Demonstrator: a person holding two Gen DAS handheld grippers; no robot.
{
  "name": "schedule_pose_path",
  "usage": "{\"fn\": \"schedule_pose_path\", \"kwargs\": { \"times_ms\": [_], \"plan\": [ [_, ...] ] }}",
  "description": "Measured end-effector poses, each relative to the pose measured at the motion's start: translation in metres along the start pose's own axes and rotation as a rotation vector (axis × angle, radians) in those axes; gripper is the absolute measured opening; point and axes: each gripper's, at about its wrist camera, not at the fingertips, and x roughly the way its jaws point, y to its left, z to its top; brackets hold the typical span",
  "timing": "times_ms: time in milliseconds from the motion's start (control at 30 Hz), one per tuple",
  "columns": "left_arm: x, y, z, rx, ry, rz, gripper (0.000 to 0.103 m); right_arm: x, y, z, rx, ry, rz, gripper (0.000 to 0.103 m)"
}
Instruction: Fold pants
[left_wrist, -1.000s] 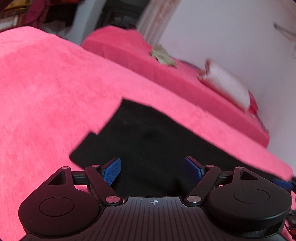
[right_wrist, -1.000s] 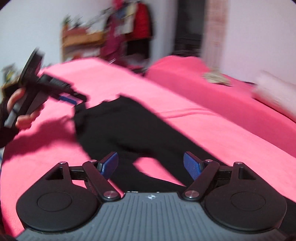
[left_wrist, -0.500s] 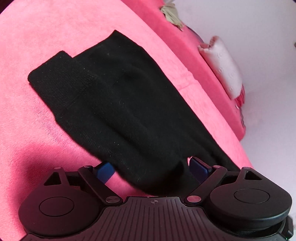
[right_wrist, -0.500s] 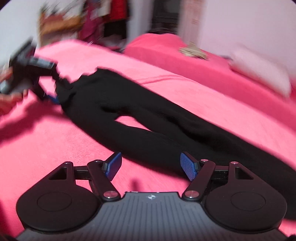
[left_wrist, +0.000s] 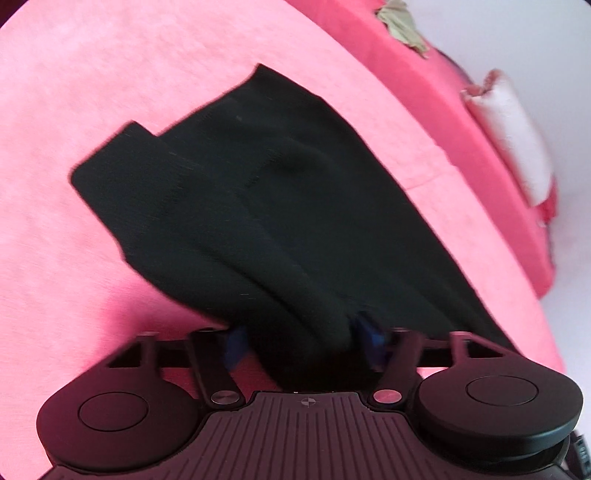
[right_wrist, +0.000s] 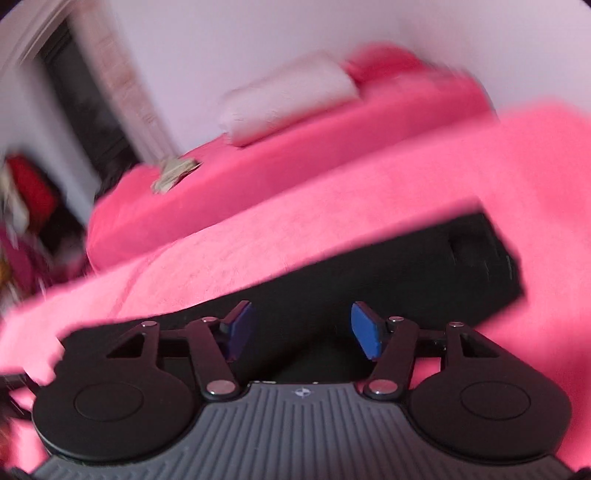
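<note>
Black pants (left_wrist: 258, 206) lie on a pink blanket (left_wrist: 110, 92). In the left wrist view a bunched fold of the pants fills the gap between the blue pads of my left gripper (left_wrist: 301, 339), whose jaws stand wide around the cloth. In the right wrist view the pants (right_wrist: 388, 273) stretch as a dark band toward the right, ending at a square hem. My right gripper (right_wrist: 301, 332) hovers open just over the cloth with nothing between its pads.
A second pink bed (right_wrist: 295, 155) stands beyond, against a white wall, with a white pillow (right_wrist: 288, 99) and a crumpled beige cloth (right_wrist: 173, 173) on it. A dark doorway (right_wrist: 85, 99) and clutter show at the left.
My left gripper has pushed forward so the pants' fold now sits between its pads. My right gripper has swung right along the legs toward the hem end.
</note>
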Motion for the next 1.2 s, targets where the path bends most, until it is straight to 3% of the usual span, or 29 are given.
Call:
{"fn": "schedule_pose_path", "kwargs": {
  "times_ms": [67,200,233,300,333,433,567,600,633,667,733,833,1000,1100,1200],
  "plan": [
    [0.001,0.003,0.002,-0.014,-0.002,0.007,0.103,0.015,0.012,0.004,-0.139,0.02,-0.038,0.08],
    [0.001,0.009,0.004,-0.042,-0.011,0.001,0.097,0.051,0.008,0.002,-0.069,0.132,-0.025,0.076],
    [0.001,0.009,0.004,-0.043,-0.016,-0.001,0.094,0.057,0.008,-0.002,-0.078,0.13,-0.029,0.067],
    [-0.001,0.008,0.006,-0.04,-0.03,-0.014,0.092,0.066,0.01,-0.013,-0.108,0.158,-0.083,0.01],
    [-0.002,0.005,0.01,-0.033,-0.037,-0.021,0.092,0.069,0.01,-0.017,-0.11,0.168,-0.092,0.002],
    [-0.004,-0.005,0.024,-0.016,-0.061,-0.043,0.091,0.056,0.01,-0.018,-0.104,0.092,-0.109,0.002],
    [0.003,-0.023,0.055,0.0,-0.083,-0.08,0.091,0.047,-0.009,0.006,-0.017,0.01,-0.1,0.002],
    [0.01,-0.029,0.066,0.004,-0.066,-0.088,0.092,0.048,-0.014,0.011,-0.011,0.013,-0.062,0.005],
    [0.016,-0.03,0.075,-0.014,-0.05,-0.09,0.098,0.051,-0.015,0.015,-0.025,0.02,-0.03,0.014],
    [0.022,-0.029,0.085,-0.038,-0.029,-0.101,0.099,0.05,-0.016,0.017,-0.057,0.022,-0.021,0.043],
    [0.031,-0.027,0.101,-0.064,0.031,-0.124,0.103,0.048,-0.006,0.015,-0.17,0.001,-0.03,0.081],
    [0.026,-0.017,0.115,-0.095,0.039,-0.161,0.103,0.046,0.01,0.003,-0.358,0.033,-0.012,0.083],
    [0.002,-0.002,0.126,-0.124,-0.065,-0.169,0.103,0.068,0.016,-0.008,-0.467,0.123,-0.028,0.083],
    [-0.006,-0.002,0.121,-0.076,-0.08,-0.15,0.103,0.077,0.006,-0.005,-0.442,0.134,-0.057,0.083],
    [-0.011,-0.009,0.104,0.058,-0.096,-0.114,0.103,0.074,-0.019,0.005,-0.334,0.086,-0.078,0.083]
  ]
}}
